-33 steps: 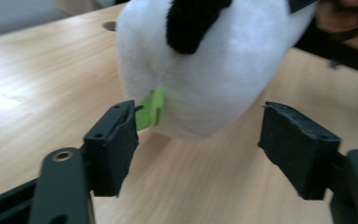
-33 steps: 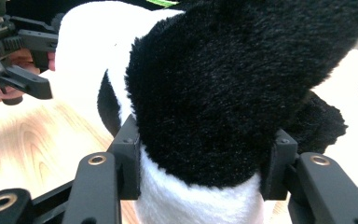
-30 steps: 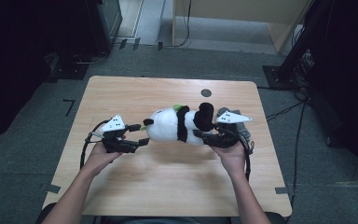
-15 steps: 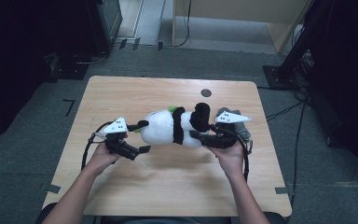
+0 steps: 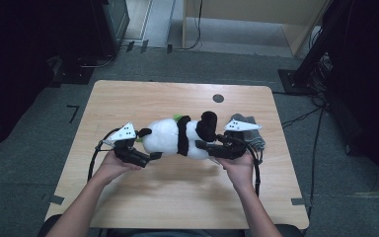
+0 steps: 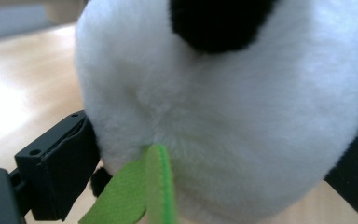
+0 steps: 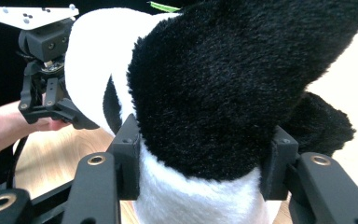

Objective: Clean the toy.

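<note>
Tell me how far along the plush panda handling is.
Done: the right tool is clamped on the plush panda, at a black limb. In hand: the left tool has just been opening its jaws, with the panda's white end between them but apparently unpressed. Left: probably a fresh left grip, or setting the panda down.

Left gripper (image 5: 154, 156) fingers just opened wide; right gripper (image 5: 201, 146) fingers clamped, forearms converging inward.

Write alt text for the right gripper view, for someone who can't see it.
The right gripper clamps its two black jaws on a black furry limb of a panda plush toy, which lies over a wooden table. Behind the toy at upper left, a hand holds the left gripper against its white body.
</note>
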The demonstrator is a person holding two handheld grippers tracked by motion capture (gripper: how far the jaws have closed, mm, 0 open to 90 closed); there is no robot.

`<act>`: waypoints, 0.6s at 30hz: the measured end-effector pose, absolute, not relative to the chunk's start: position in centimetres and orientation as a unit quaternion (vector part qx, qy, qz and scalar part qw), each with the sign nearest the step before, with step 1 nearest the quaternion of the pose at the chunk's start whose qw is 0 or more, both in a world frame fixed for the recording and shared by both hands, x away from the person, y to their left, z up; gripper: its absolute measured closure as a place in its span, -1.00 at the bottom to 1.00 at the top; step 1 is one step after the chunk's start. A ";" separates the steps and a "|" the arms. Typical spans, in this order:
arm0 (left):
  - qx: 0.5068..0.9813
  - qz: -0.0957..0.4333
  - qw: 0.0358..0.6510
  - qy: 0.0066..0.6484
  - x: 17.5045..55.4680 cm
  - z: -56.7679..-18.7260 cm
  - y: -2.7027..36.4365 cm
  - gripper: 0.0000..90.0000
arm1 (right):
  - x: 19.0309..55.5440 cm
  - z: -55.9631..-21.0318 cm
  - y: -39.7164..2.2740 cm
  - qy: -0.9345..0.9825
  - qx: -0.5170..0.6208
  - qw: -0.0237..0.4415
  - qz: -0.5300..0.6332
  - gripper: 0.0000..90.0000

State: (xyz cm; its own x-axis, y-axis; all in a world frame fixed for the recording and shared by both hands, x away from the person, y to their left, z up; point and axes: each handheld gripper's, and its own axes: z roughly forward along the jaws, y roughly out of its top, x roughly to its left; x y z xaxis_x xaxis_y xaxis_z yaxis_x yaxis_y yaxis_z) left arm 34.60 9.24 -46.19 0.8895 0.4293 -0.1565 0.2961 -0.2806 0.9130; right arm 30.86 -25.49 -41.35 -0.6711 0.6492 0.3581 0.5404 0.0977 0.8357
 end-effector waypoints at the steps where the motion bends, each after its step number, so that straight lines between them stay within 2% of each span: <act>1: 0.800 0.064 0.551 0.229 34.6 -46.2 9.1 -0.93 | 30.9 -41.4 -25.4 0.739 0.403 0.052 0.537 0.04; 4: 0.802 0.065 0.544 0.237 34.7 -46.5 8.9 -0.83 | 30.9 -41.5 -25.3 0.745 0.405 0.060 0.526 0.03; 7: 0.804 0.054 0.539 0.246 35.0 -46.4 8.7 -0.66 | 30.9 -41.6 -25.4 0.743 0.412 0.061 0.524 0.03; 11: 0.811 0.051 0.531 0.242 35.0 -46.0 8.6 -0.31 | 30.9 -41.7 -25.4 0.745 0.411 0.067 0.521 -0.01; 15: 0.822 0.036 0.511 0.249 35.0 -45.3 8.5 -0.03 | 31.0 -41.7 -25.4 0.748 0.413 0.069 0.515 -0.14; 18: 0.817 0.025 0.517 0.253 35.1 -45.0 8.7 0.11 | 31.2 -41.9 -25.6 0.744 0.417 0.069 0.517 -0.36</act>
State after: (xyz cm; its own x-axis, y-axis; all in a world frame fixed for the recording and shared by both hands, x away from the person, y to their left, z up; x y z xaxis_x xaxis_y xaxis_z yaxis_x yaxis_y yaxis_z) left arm 35.12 8.67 -45.00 0.8704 0.4398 -0.2214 0.3886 -0.3373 0.8574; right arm 31.25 -25.58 -41.87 -0.6431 0.6918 0.3286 0.5489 0.1171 0.8276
